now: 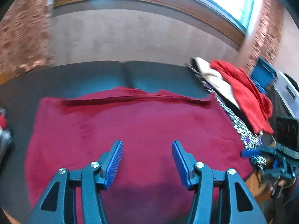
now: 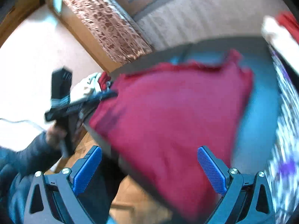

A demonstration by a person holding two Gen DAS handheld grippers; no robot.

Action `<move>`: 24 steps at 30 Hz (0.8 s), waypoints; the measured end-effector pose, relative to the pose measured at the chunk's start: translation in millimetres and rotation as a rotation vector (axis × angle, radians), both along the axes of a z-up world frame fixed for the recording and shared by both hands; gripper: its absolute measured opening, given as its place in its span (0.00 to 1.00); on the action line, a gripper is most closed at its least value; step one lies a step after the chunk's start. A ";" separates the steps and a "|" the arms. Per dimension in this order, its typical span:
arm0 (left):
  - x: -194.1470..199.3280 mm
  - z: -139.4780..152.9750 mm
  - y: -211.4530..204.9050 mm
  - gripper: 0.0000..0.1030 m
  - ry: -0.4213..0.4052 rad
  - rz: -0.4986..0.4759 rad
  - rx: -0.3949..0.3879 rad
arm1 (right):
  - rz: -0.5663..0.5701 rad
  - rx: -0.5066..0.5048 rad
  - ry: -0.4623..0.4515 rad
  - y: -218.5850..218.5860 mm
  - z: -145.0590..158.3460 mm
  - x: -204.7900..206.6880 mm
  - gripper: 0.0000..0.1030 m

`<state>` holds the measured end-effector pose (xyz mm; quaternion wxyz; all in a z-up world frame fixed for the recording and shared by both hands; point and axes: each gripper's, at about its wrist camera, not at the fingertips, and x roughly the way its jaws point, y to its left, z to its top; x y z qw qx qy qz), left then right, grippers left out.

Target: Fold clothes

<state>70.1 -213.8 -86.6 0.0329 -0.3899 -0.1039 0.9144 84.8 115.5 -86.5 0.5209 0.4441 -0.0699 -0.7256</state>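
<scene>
We see a crimson cloth [image 1: 134, 130] with a soft, matt, slightly fuzzy nap, its far edge rumpled into folds. It lies on a dark tabletop [image 1: 93, 74] that looks smooth and matt. The left gripper [image 1: 147, 160] has matt dark plastic arms, shiny round metal bolts and ridged blue pads [image 1: 114, 162]; the right gripper [image 2: 149, 169] is built the same, its blue pads finely textured. Beside the cloth a pile of clothes [image 1: 233, 97] shows a matt red fabric, a cream one and a black-and-white print. The curtain [image 2: 110, 26] is patterned woven cloth. The floor [image 2: 130, 197] looks like smooth wood.
</scene>
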 end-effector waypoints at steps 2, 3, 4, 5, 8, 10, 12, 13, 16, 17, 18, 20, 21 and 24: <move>-9.0 -3.1 15.5 0.54 -0.009 -0.047 -0.004 | -0.012 -0.024 -0.022 20.2 -3.8 4.5 1.00; -12.9 -4.7 24.0 0.54 -0.016 -0.070 -0.010 | -0.018 -0.030 -0.020 26.6 -3.7 6.4 1.00; -11.7 -5.8 32.7 0.54 -0.030 -0.088 -0.018 | -0.018 -0.039 -0.018 29.8 -3.7 7.4 1.00; -12.9 -8.2 39.6 0.54 -0.047 -0.108 -0.027 | -0.020 -0.047 -0.015 32.5 -3.8 7.5 1.00; -15.1 -23.3 57.3 0.54 -0.118 -0.176 -0.089 | -0.033 -0.081 -0.016 32.2 -6.9 -1.1 1.00; -17.1 -29.8 61.4 0.54 -0.117 -0.189 -0.110 | -0.017 -0.104 -0.033 28.6 -10.3 -5.7 1.00; -18.2 -31.1 59.4 0.55 -0.107 -0.184 -0.086 | 0.000 -0.127 -0.051 24.9 -13.7 -10.3 1.00; -18.9 -31.6 57.4 0.55 -0.109 -0.179 -0.069 | 0.011 -0.139 -0.062 23.0 -15.3 -12.3 1.00; -20.9 -33.1 51.6 0.55 -0.113 -0.165 -0.020 | 0.069 -0.182 -0.127 17.7 -17.8 -15.9 1.00; -20.6 -32.4 52.4 0.55 -0.112 -0.167 -0.032 | 0.091 -0.197 -0.146 18.1 -16.1 -16.5 1.00; -18.0 -32.5 54.5 0.55 -0.109 -0.168 -0.045 | 0.112 -0.196 -0.160 17.2 -14.5 -17.9 1.00; -19.2 -33.8 55.1 0.55 -0.108 -0.164 -0.043 | 0.125 -0.110 -0.150 11.6 -13.1 -23.7 1.00; -18.5 -33.8 51.4 0.55 -0.108 -0.162 -0.033 | 0.121 -0.069 -0.142 10.9 -12.3 -26.8 1.00; -14.0 -33.7 49.4 0.55 -0.105 -0.161 -0.025 | 0.180 -0.043 -0.190 6.3 -13.7 -29.5 1.00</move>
